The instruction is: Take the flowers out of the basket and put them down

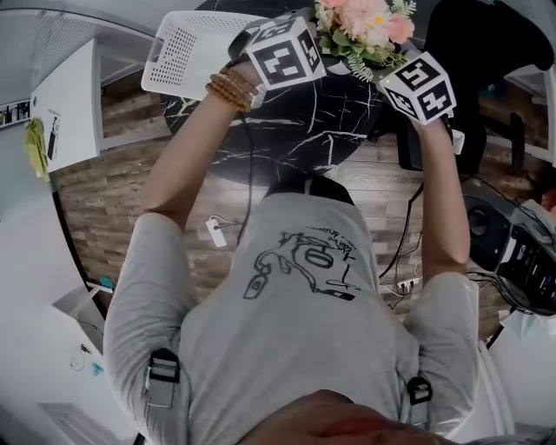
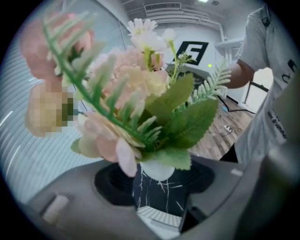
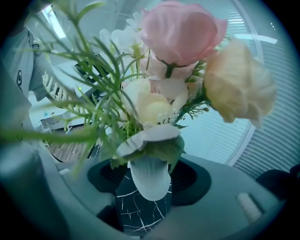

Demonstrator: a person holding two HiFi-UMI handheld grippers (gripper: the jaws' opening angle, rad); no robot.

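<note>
Between the jaws of your left gripper sits the white tapered holder at the foot of the pink and cream artificial flower bouquet, and the pads look closed on it from either side. Your right gripper clasps that same holder from the opposite side, so you carry the bunch on two grips at once. Just above the pads the green leaves and fern fronds spread out, and the blooms fan wide over them. Beneath the holder you can see the black marble-patterned round table, and the holder's tip appears to hang clear of it, though how near is hard to tell. The bouquet is already out of the white perforated plastic basket, which stands on the table well off to your left. Expect the bunch to weigh very little. The petals and fronds look soft and will crush or bend if you squeeze them, so the only sound place to hold is that holder, below the lowest leaves. It looks stiff and smooth, and it narrows to a rounded end, so the pads could slide down off it if you grip too low or too lightly. With its spreading top and small rounded foot it will probably not stand by itself, so judge it likelier to tip over or lie on its side once you let it go
</note>
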